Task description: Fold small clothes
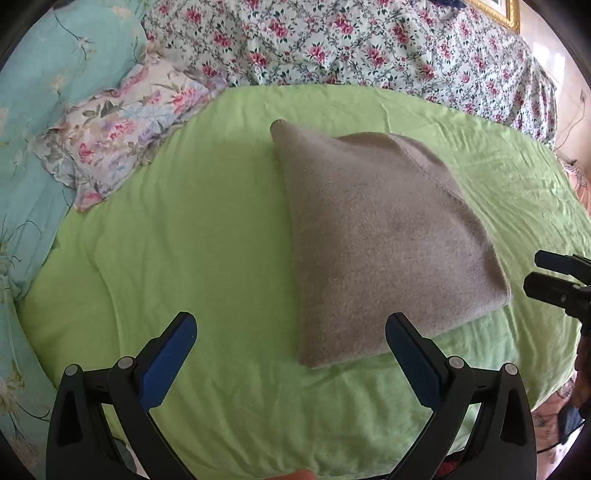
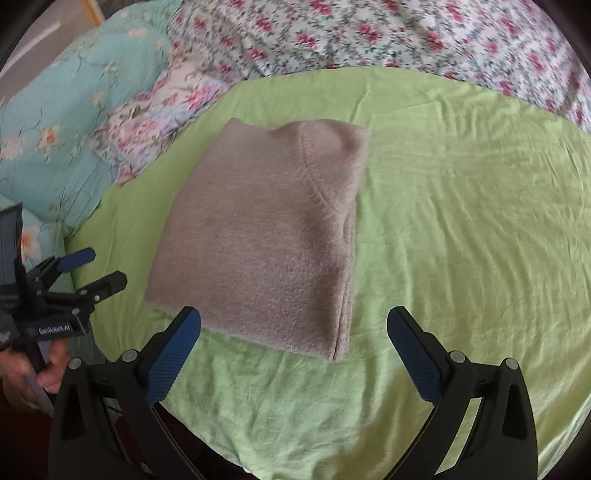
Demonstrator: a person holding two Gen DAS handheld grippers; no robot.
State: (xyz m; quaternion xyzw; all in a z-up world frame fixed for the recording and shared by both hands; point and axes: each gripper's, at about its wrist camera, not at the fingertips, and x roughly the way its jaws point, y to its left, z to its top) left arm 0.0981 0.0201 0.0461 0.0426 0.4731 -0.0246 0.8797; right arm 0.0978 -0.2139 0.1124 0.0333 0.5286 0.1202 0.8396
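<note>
The folded garment (image 2: 266, 236) lies on the sheet (image 2: 461, 221); the small pillow (image 2: 155, 122) sits beyond its left corner, apparently apart from it; the large pillow (image 2: 74, 122) lies further left; the quilt (image 2: 388, 33) runs behind.

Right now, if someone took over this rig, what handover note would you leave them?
Left hand-held gripper: open, holding nothing, at the near edge of the sweater.
Right hand-held gripper: open, holding nothing, also at that near edge.
The grey-brown sweater lies folded into a compact rectangle on the green sheet, with a floral pillow beyond it.
Done: the fold looks complete.
Left: probably only tidying the edges or fetching another garment; none is in view.
</note>
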